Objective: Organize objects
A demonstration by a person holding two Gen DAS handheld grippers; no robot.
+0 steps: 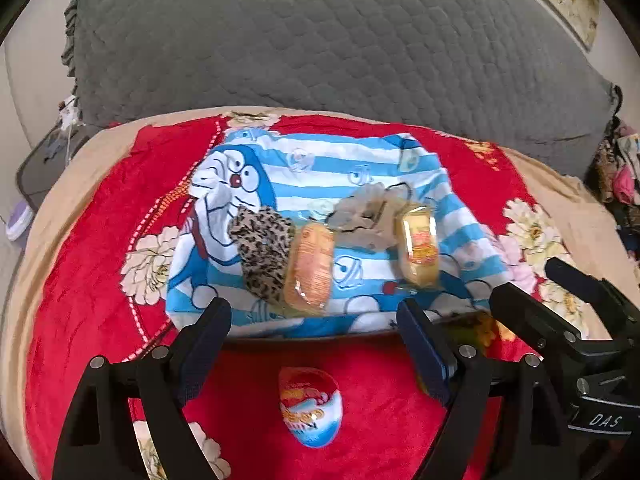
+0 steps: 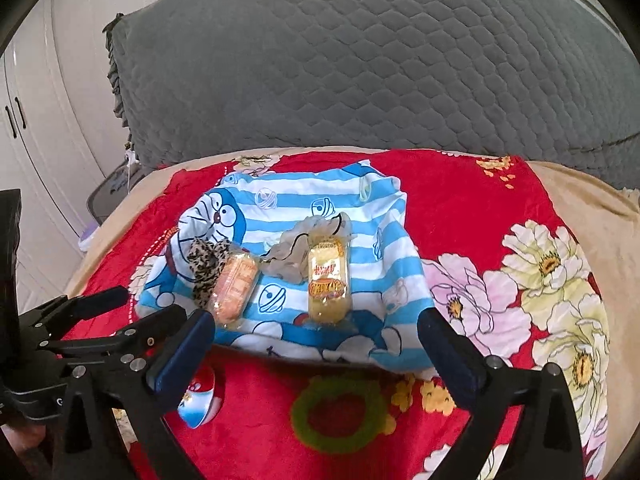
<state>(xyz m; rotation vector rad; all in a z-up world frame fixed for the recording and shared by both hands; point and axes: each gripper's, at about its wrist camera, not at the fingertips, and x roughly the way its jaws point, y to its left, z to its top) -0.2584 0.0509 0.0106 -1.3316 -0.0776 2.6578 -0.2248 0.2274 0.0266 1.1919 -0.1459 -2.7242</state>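
Note:
A blue-and-white striped cartoon cloth (image 1: 304, 168) (image 2: 296, 200) is spread on a red floral blanket (image 1: 80, 272) (image 2: 460, 208). On the cloth lie a leopard-print scrunchie (image 1: 262, 252) (image 2: 202, 266), an orange wrapped snack (image 1: 310, 270) (image 2: 236, 286), a beige scrunchie (image 1: 366, 216) (image 2: 294, 252) and a yellow wrapped snack (image 1: 418, 246) (image 2: 329, 280). A red, white and blue egg (image 1: 310, 406) (image 2: 200, 400) and a green ring (image 2: 301, 414) rest on the blanket in front of the cloth. My left gripper (image 1: 314, 316) (image 2: 148, 302) hovers open over the egg. My right gripper (image 2: 316, 320) (image 1: 524, 282) stands open above the green ring, empty.
A grey quilted cover (image 1: 320, 40) (image 2: 360, 60) rises behind the blanket. A beige sheet (image 1: 48, 208) (image 2: 592, 208) edges the bed. White cupboard doors (image 2: 24, 120) stand at the left. A pile of clothes (image 1: 620, 176) sits at the far right.

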